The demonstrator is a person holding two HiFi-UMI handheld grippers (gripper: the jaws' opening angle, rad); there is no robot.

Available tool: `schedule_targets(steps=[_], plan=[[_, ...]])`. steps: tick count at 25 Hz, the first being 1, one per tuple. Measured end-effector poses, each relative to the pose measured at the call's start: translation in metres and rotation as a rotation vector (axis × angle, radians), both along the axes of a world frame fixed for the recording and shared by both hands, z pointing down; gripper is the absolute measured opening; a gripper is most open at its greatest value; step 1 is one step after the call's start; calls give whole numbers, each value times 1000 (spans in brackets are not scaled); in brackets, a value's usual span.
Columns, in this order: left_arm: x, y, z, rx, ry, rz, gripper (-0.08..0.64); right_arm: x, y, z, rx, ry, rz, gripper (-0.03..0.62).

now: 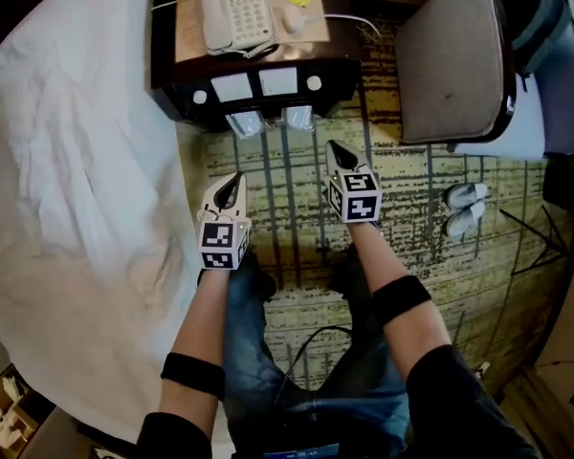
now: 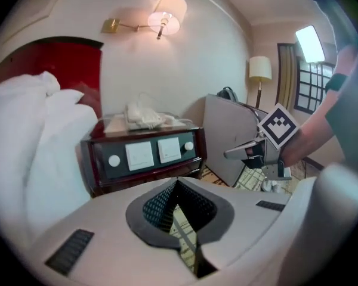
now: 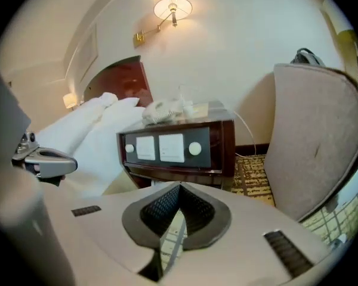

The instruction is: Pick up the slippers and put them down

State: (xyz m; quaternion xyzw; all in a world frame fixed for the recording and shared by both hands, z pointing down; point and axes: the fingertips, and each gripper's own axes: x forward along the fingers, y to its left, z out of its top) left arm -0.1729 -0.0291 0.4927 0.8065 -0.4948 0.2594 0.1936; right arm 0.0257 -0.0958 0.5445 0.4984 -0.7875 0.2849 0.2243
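Two pale slippers (image 1: 245, 122) (image 1: 298, 116) lie side by side on the carpet at the foot of the dark nightstand (image 1: 258, 82). Both grippers hang in the air nearer to me than the slippers, apart from them. My left gripper (image 1: 231, 187) is shut with nothing in it; in the left gripper view its jaws (image 2: 178, 183) meet tip to tip. The right gripper (image 1: 340, 153) is also shut and empty, its jaws (image 3: 180, 186) closed. Each gripper view shows the other gripper (image 2: 250, 151) (image 3: 45, 159) to the side. The slippers are hidden in both gripper views.
A white bed (image 1: 77, 189) fills the left. A grey armchair (image 1: 454, 55) stands at the right, with a white pair of shoes (image 1: 467, 195) on the patterned carpet (image 1: 297, 275) beside it. A telephone (image 1: 234, 8) sits on the nightstand. My legs are below.
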Motion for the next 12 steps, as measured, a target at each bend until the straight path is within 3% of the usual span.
schedule_targets(steps=[4,8,12], plan=[[-3,32,-112,-18,5,5,0,16,30,-121,8,-20,-59,2],[-14,53,-211,5,10,-42,0,27,49,-233,55,-33,-135,2],[-17,79,-290,44,12,-46,0,47,74,-318,102,-20,-137,2]])
